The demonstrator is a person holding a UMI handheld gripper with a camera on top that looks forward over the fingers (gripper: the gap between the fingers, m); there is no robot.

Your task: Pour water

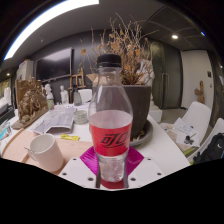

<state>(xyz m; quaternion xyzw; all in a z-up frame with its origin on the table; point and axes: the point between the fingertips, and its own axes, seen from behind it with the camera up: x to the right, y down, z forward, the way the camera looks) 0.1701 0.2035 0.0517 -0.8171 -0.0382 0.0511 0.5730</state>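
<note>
**Bottle held upright between our fingers**

We see our gripper (111, 168) closed on a clear plastic bottle (110, 120) with a red label and dark cap, both pink pads pressing its lower sides. It stands upright above the pale round table (160, 150). A white cup (43, 152) sits to the left, near a yellow note (70, 138). Behind the bottle stands a dark pot of dried twigs (135, 75).

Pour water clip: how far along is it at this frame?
Done: the tongs appear shut on the bottle, pink pads at its base. In hand: the bottle is upright, black cap on, with clear liquid in it. Left: uncapping and pouring. The white cup stands beside the bottle on the table; I can't see whether it holds anything.
</note>
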